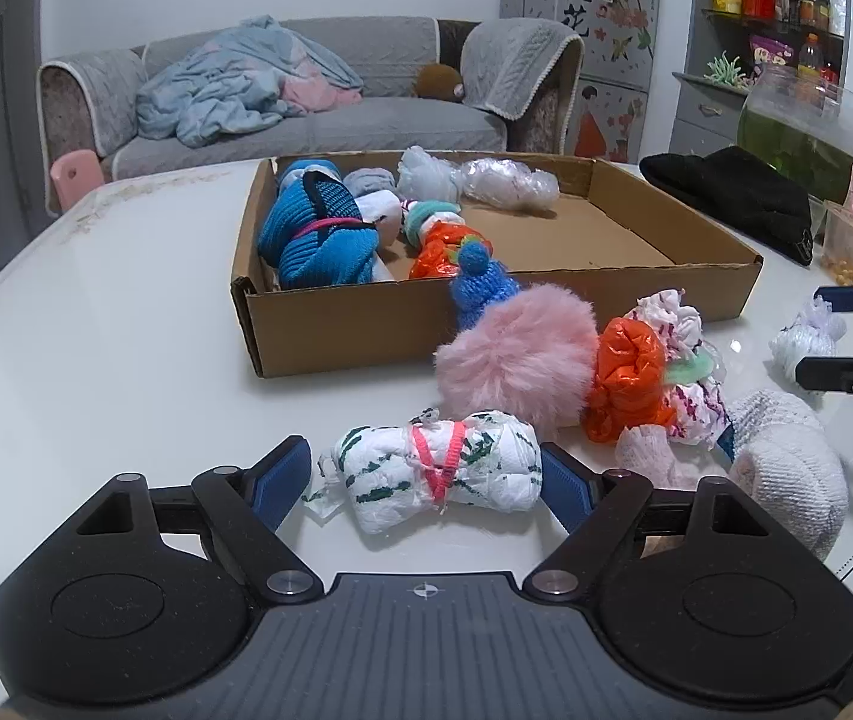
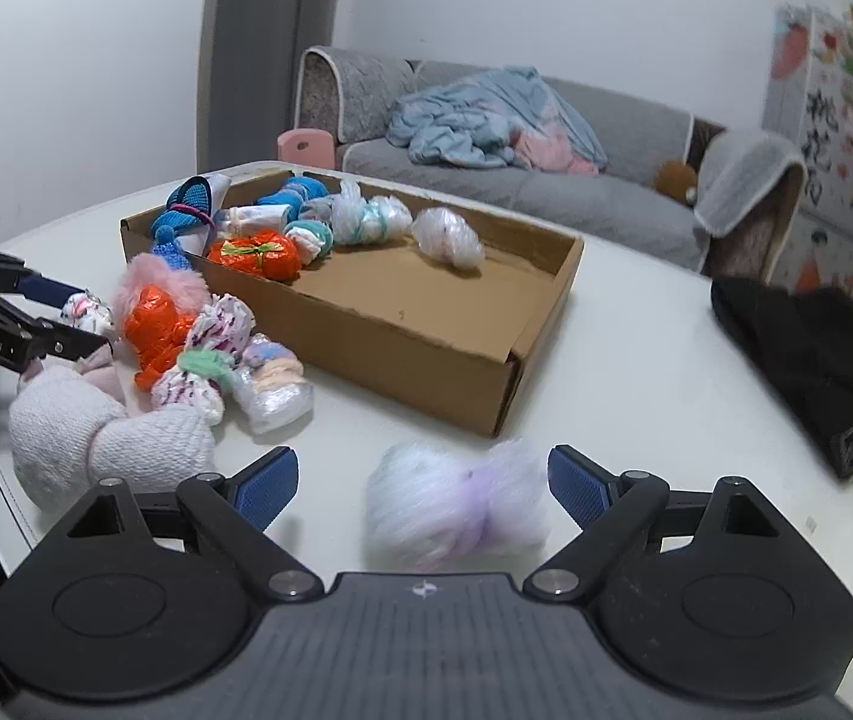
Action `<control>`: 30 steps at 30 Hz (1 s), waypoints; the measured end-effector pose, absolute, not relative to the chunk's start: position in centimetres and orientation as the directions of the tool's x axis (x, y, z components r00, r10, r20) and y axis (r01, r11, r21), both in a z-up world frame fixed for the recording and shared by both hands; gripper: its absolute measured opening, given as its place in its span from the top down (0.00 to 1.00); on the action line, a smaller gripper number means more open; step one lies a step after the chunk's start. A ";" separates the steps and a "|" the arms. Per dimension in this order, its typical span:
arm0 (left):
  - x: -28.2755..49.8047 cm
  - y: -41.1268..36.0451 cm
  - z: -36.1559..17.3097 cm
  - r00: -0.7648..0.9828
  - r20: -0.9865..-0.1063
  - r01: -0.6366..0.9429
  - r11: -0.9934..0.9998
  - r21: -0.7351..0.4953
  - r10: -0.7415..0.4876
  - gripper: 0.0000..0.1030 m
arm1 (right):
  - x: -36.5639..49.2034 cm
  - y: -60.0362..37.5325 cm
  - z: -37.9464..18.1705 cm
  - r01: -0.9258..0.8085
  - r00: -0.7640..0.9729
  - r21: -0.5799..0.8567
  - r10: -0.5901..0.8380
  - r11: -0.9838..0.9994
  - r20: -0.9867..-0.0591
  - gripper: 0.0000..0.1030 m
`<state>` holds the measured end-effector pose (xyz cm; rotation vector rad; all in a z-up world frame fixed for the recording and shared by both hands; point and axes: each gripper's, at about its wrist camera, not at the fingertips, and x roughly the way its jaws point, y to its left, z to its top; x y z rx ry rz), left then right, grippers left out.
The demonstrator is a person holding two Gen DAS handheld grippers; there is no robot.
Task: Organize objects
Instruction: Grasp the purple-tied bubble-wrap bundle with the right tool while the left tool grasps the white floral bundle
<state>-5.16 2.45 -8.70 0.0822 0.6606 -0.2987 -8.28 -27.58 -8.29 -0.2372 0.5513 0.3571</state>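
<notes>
the left gripper (image 1: 426, 474) is spread wide around a white bundle with green marks (image 1: 435, 477), tied with a pink band, which lies on the table (image 1: 126, 324) near its front edge. the bundle's long axis runs across the gap from one pad to the other, so the jaws would close on its two ends; the right-hand pad looks just about at the bundle's end and the other stands a little apart, so i judge it released, not yet gripping. the right gripper (image 2: 423, 489) is likewise spread, with a blurred white and lilac bundle (image 2: 456, 501) lying between its pads, long axis also across the gap, neither pad clearly pressing on it. each bundle lies straight ahead of its own gripper, so each hand is the nearer one for its own bundle. beyond them, near the middle of the table, sits a shallow cardboard box (image 1: 366, 324) already holding several bundles at its left end, with a pile of loose ones, a pink fluffy ball (image 1: 516, 354) among them, against its front wall. the box lies ahead of both grippers.
</notes>
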 end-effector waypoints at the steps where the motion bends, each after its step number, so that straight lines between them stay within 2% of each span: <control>1: -5.1 2.4 -8.7 0.752 -0.612 0.300 0.954 -0.015 -0.246 0.17 | -8.2 -27.7 -8.2 -0.397 0.793 -0.132 0.268 0.908 -0.547 0.14; 8: -5.5 2.6 -9.0 0.770 -0.586 0.304 0.952 -0.011 -0.253 0.18 | -7.3 -28.3 -9.0 -0.411 0.775 -0.127 0.272 0.903 -0.571 0.19; 12: -5.7 2.6 -9.0 0.778 -0.577 0.300 0.954 -0.009 -0.250 0.18 | -7.5 -27.9 -9.4 -0.400 0.778 -0.147 0.250 0.905 -0.577 0.36; 19: -6.4 2.5 -9.2 0.793 -0.558 0.284 0.959 -0.018 -0.245 0.15 | -7.7 -28.1 -9.4 -0.393 0.776 -0.142 0.245 0.908 -0.581 0.37; 22: -6.3 2.4 -9.2 0.792 -0.557 0.287 0.958 -0.019 -0.248 0.18 | -7.6 -28.2 -9.4 -0.391 0.772 -0.133 0.245 0.911 -0.586 0.39; 24: -6.3 2.3 -9.1 0.792 -0.557 0.291 0.957 -0.013 -0.249 0.28 | -7.6 -28.3 -9.4 -0.389 0.773 -0.131 0.246 0.912 -0.585 0.42; 30: -6.4 2.5 -8.9 0.791 -0.559 0.289 0.957 -0.017 -0.249 0.30 | -7.8 -28.5 -9.3 -0.390 0.775 -0.122 0.254 0.913 -0.578 0.44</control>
